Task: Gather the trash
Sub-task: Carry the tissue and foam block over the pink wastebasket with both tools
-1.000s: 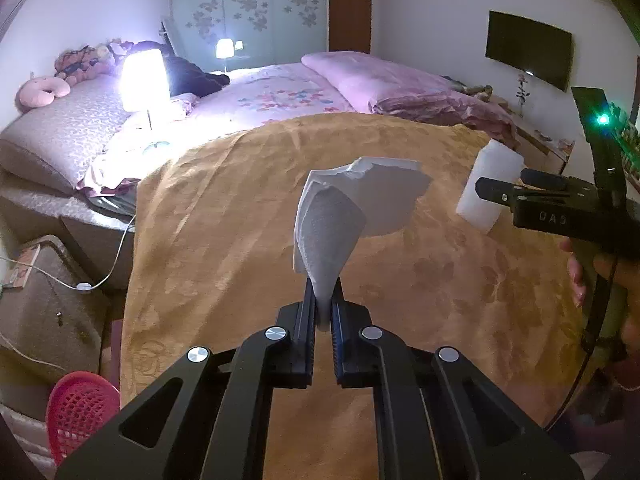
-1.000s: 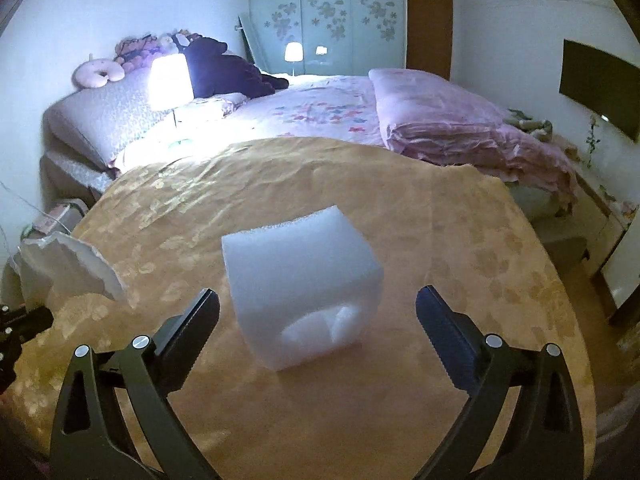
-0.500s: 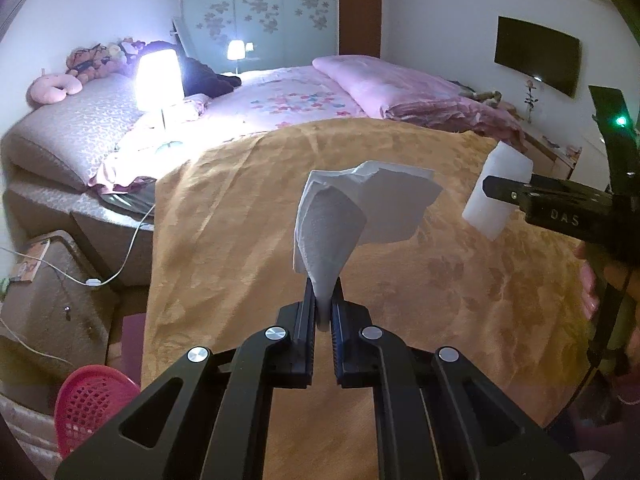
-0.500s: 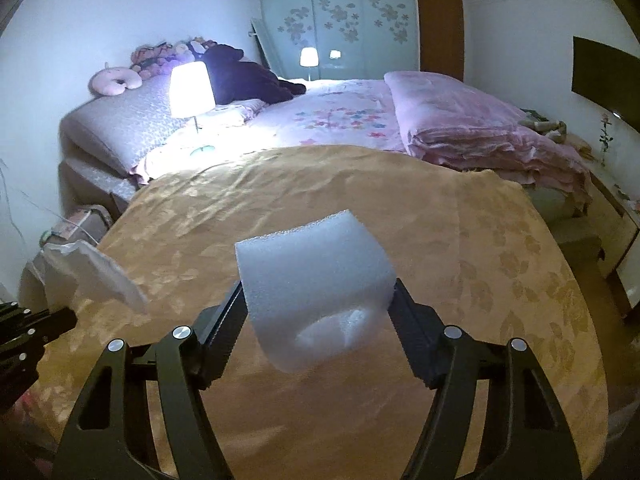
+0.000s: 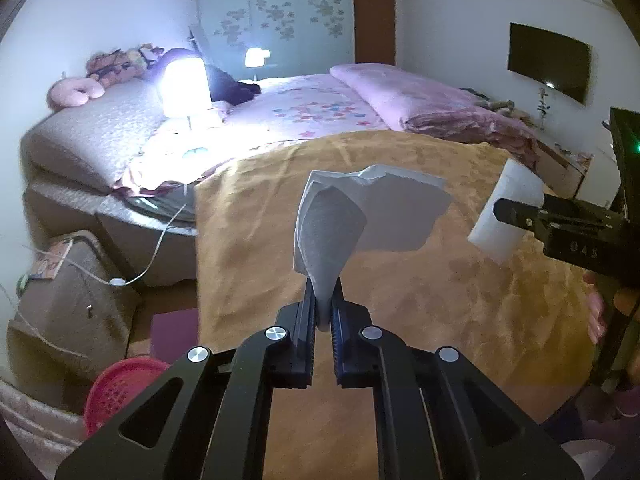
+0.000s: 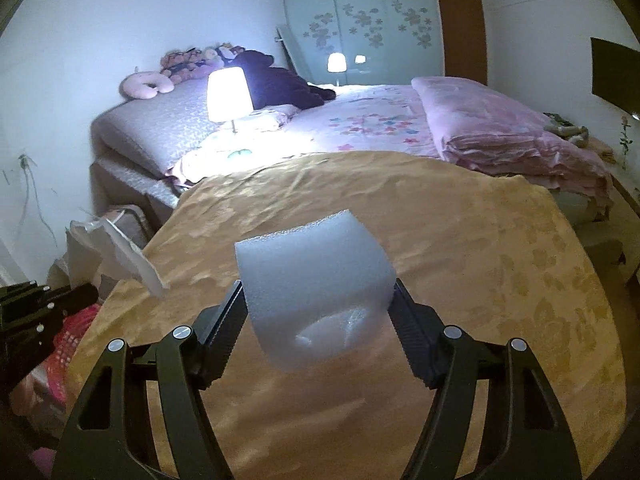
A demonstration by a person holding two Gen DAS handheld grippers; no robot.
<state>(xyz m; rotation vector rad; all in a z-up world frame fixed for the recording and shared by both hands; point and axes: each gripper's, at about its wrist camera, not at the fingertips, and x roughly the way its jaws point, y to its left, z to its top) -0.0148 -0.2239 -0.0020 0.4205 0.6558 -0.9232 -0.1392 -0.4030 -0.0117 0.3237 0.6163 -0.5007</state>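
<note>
Left claw [image 5: 323, 312] pinched nearly closed on the lower corner of a crumpled white tissue [image 5: 352, 216]; the sheet stands up and fans out above the fingers, clear of the gold bedspread [image 5: 400, 320] below. Right claw [image 6: 318, 312] clamped across the two side faces of a white foam block [image 6: 316, 284], held off the bedspread with nothing beneath it; a scooped hollow shows in the block's near face. From the left wrist view the block [image 5: 506, 216] and right claw [image 5: 520, 216] sit over the right edge of the bedspread; from the right wrist view the tissue [image 6: 120, 252] hangs past the left edge. Handling, as judged: tissue is almost weightless, limp, tears easily, so a tight pinch on a bunched fold is the right hold and it may flutter if swung fast. Foam looks very light, soft and springy; the fingers seem to dent its sides slightly, and a grip across the solid middle, away from the hollow, should hold without crushing. Red mesh basket [image 5: 120, 392] on the floor off the near-left corner of the bed, probably the bin; both pieces likely go there next. Bedside lamp [image 5: 186, 88] lit near the headboard.
</note>
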